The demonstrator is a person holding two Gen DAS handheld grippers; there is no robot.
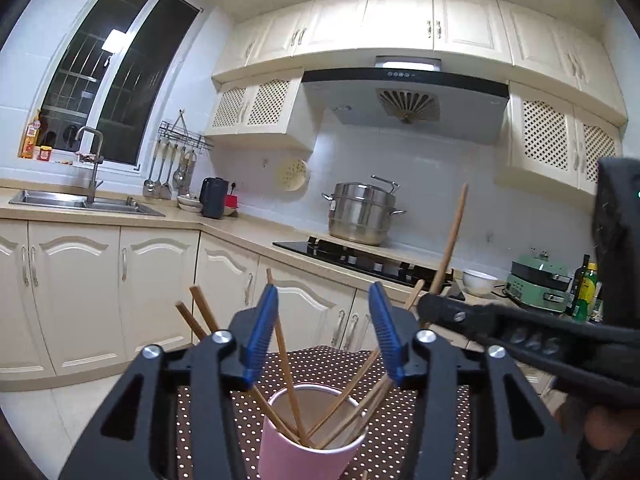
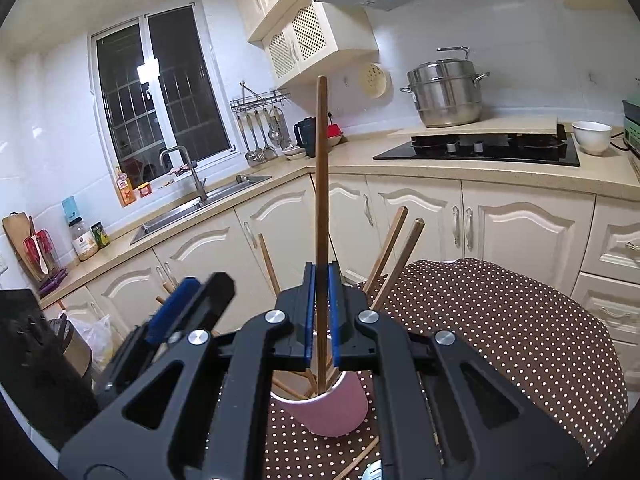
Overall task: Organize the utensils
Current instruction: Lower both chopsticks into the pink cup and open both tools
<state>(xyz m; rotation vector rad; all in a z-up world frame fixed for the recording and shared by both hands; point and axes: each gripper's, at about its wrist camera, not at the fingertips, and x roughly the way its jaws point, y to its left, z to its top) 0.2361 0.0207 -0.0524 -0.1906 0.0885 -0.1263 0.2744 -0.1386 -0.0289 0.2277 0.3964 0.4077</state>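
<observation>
Right in front of me, the worktop [image 2: 500, 320] under its brown polka-dot cloth fills the near ground, cream kitchen cabinets [image 2: 528, 232] running behind it. On that cloth stands the pink cup [image 1: 308, 452], upright, rim open, with a spray of wooden chopsticks [image 1: 288, 376] leaning out of it at all angles, their tops fanned apart.

The left tool [image 1: 324, 334] hangs just above the cup, blue pads spread wide, nothing between them; some sticks rise through that gap without touching either pad as far as I can see.

The right tool [image 2: 321, 316] reaches in from the right side, jaws pressed together and pinching a single chopstick [image 2: 321, 184]. That stick stands nearly vertical, darker brown than the rest, its long upper part poking high above the pads and its lower end dipping down inside the cup's mouth; whether it touches the bottom, I can't tell.

Down on the cloth, just beside the cup's base, another loose chopstick [image 2: 360, 460] lies flat at the near edge, partly hidden by the right tool's frame.
</observation>
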